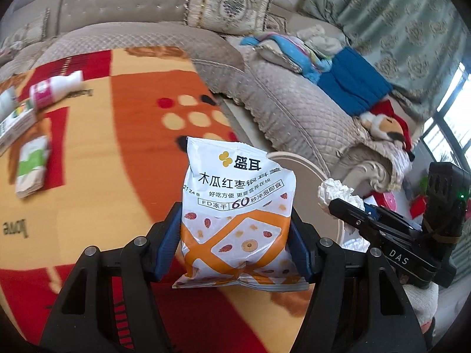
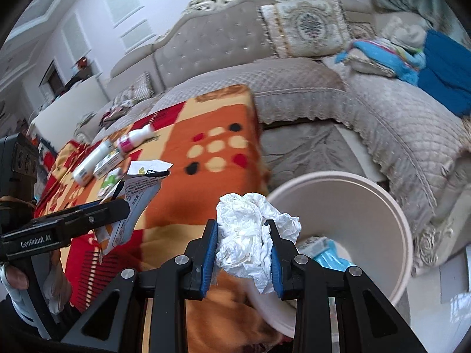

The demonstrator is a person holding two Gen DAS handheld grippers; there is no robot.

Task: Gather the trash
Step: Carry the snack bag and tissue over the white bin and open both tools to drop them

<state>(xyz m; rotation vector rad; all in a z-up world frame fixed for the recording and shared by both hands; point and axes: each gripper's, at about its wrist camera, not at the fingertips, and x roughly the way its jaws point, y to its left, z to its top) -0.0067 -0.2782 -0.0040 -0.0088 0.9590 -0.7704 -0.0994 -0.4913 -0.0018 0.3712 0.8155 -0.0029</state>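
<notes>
The left gripper has its jaws closed partway on a snack packet, the blue pads pressing both sides of the white and orange bag, which stands upright between them above the near edge of the table, over its red, orange and yellow cloth. The right gripper pinches a crumpled white tissue between narrowly parted jaws; the wad bulges above and below the pads and hangs just at the near rim of a round pale bin, which stands off the table's right edge, beside the grey quilted sofa. Inside the bin, something light blue and white lies at the bottom. In the left view the tissue shows at the tip of the right gripper, with the bin rim behind the packet. Toward the far left corner of the table lie a white bottle with a pink label, a small carton touching it, and a green and white packet nearer the left edge.
</notes>
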